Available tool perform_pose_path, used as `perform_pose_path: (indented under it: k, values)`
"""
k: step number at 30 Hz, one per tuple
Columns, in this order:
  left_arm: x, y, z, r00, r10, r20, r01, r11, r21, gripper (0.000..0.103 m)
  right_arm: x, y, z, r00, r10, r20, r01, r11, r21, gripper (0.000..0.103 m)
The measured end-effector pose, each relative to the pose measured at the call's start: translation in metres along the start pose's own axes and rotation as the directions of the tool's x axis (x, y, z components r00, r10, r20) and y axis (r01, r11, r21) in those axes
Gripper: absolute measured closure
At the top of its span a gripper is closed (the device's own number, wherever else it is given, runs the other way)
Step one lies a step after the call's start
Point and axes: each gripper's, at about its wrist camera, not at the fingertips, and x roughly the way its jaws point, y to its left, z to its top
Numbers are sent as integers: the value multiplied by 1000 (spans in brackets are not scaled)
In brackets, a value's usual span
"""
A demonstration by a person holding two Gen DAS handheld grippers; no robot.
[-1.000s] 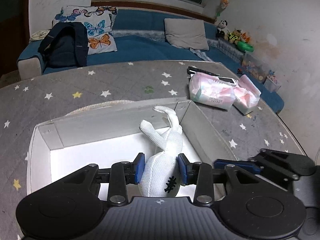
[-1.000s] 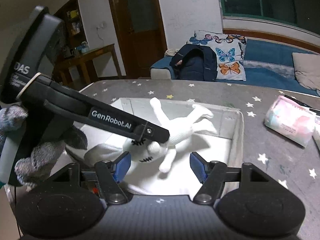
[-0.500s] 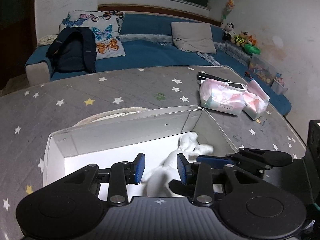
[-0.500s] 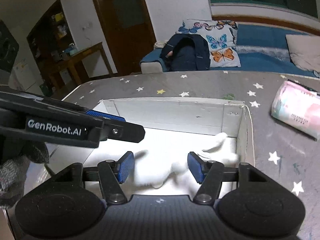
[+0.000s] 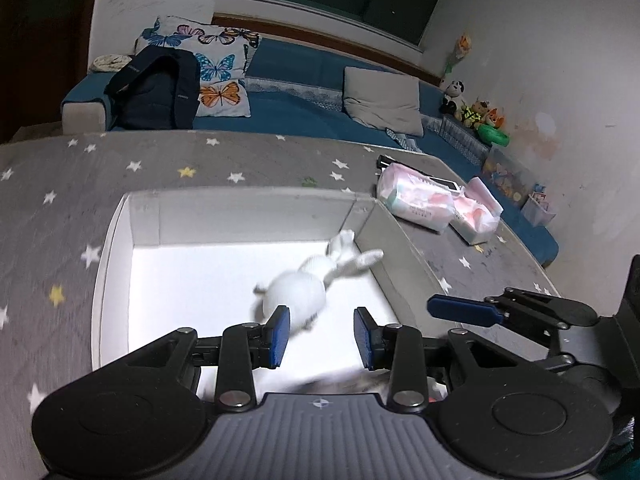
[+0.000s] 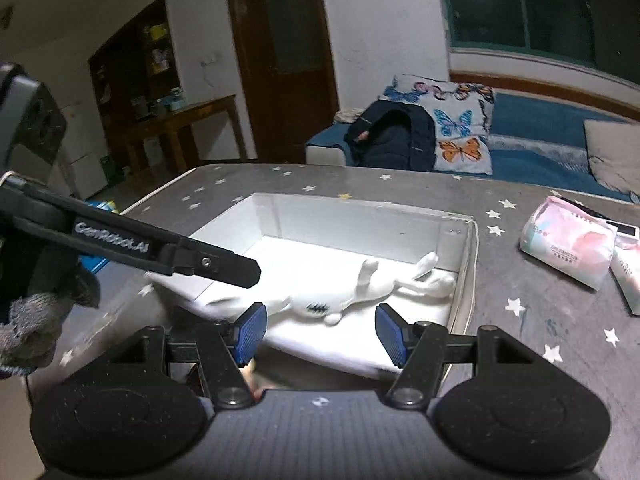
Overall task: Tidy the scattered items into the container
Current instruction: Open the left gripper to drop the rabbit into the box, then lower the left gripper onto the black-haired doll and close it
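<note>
The white stuffed doll lies on the floor of the white box, just ahead of the left tool and a touch to its left. Its long axis runs from the round head near the tool away toward the box's far right corner, limbs trailing that way. The left tool is released, pads spread and nothing between them; a second ago those pads were clenched on the doll's head, holding it above the box, so the doll has since dropped in. The right tool is likewise spread and empty, the doll lying crosswise just beyond it. Two pink tissue packs sit on the starry desk ahead-right, nearer the right tool, I'd say.
</note>
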Motion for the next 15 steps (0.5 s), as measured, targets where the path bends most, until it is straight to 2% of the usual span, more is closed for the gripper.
perform_pose_path:
  k: [6,11,15]
  values:
    - [-13,6,-28,1000,-13,-13,12,998,-61,65,-16,24,-21,999,41,-27,-43,996,-77,41]
    - [-20,17,-42,999,-31,-8,29,990,-140,65,-11,40,-31,996,43,-77,-54,988,-147,41]
    - [-22,25,-50,999,-50,-12,47,985,-168,65,-5,45,-36,993,46,-107,-64,983,-174,41]
